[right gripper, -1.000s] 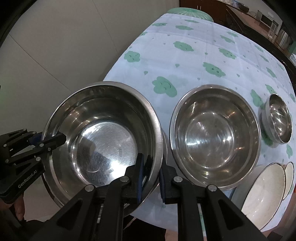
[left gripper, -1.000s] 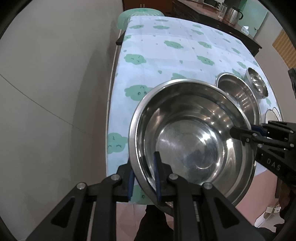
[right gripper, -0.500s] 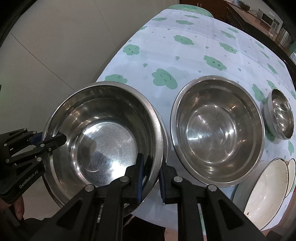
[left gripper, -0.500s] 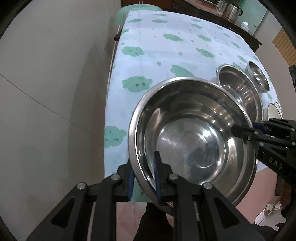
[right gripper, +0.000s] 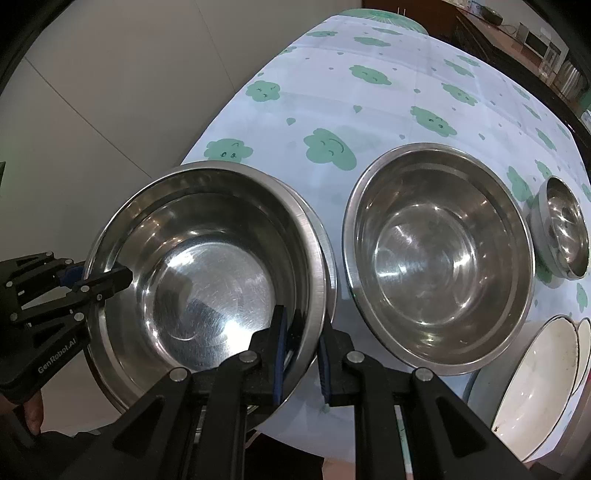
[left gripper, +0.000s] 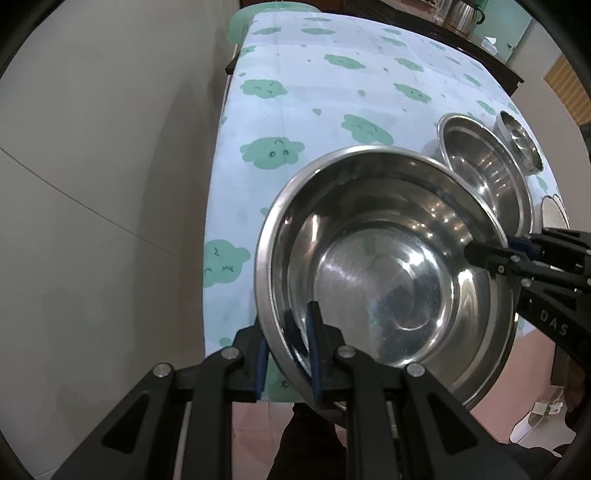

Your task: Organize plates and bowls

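Observation:
A large steel bowl is held in the air over the table's near corner. My left gripper is shut on its near rim; it also shows in the right wrist view. My right gripper is shut on the opposite rim and shows in the left wrist view. A second large steel bowl stands on the table just right of the held one. A small steel bowl stands beyond it. White bowls sit at the near right.
The table has a pale blue cloth with green cloud prints. A cream wall runs along its left side. A kettle stands on a dark counter beyond the far end. Pink floor shows below the table edge.
Both grippers keep their hold on the large steel bowl. The bowl has been drawn back toward the near table edge and slightly away from the second large bowl.

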